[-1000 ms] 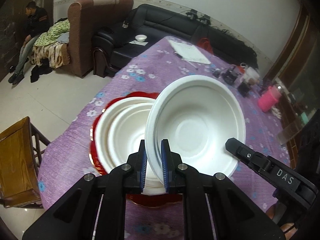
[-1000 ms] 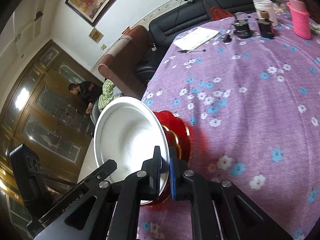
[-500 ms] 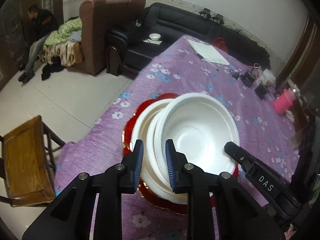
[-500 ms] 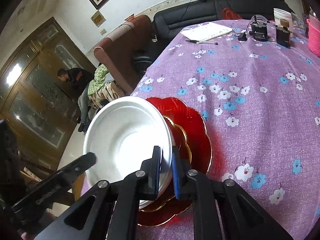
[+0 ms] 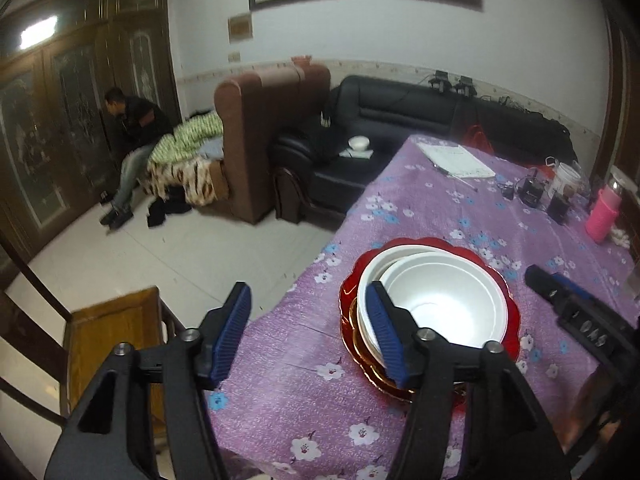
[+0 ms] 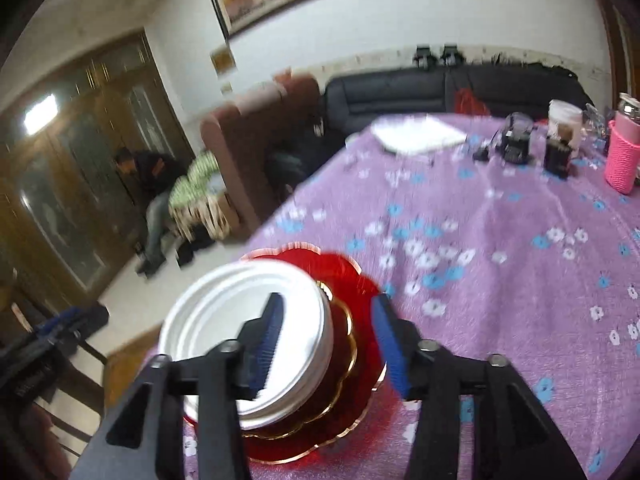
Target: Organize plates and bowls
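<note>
Bowls [image 5: 438, 304] sit nested, mouths up, on my red plates [image 5: 508, 280], with both left tongs [image 5: 310, 330] and right tongs [image 6: 330, 338] spread apart and holding nothing.

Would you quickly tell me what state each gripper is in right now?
Left gripper: open, holding nothing; the white bowls sit nested on the red plates.
Right gripper: open, holding nothing.

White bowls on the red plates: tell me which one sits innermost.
The smaller white bowl, nested inside the wider white bowl, whose rim shows around its left side. Both rest on the red plates.
</note>
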Motion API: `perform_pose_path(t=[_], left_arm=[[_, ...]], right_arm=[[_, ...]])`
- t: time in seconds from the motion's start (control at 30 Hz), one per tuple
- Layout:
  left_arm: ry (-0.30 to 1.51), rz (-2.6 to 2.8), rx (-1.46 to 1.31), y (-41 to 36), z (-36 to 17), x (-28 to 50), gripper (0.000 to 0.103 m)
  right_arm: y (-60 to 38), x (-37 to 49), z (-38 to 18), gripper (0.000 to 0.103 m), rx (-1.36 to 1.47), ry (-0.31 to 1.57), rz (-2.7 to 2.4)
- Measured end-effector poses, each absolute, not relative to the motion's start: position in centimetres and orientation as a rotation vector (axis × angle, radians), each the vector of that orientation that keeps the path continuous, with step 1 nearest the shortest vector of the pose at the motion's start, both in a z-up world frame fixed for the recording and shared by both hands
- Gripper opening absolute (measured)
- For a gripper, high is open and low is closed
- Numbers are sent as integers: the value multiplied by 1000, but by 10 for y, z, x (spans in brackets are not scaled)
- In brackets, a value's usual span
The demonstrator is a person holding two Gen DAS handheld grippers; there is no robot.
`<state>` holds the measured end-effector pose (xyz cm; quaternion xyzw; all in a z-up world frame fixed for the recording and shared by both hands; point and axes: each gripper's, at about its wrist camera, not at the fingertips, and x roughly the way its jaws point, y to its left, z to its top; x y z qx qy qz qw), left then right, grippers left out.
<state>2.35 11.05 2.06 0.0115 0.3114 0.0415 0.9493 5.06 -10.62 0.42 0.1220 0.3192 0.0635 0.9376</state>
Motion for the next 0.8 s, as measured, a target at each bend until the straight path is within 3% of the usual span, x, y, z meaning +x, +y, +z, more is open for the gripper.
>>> perform_pose_path(t=[0.03, 0.07, 0.8], left_arm=[[624, 87, 43, 106, 20, 19, 79], [616, 86, 59, 102, 18, 15, 80], [569, 85, 24, 70, 25, -30, 85]], right_arm=[[-111, 42, 6, 58, 267, 631, 139], [-112, 38, 7, 58, 278, 622, 148], [-101, -68, -1, 58, 206, 580, 343]])
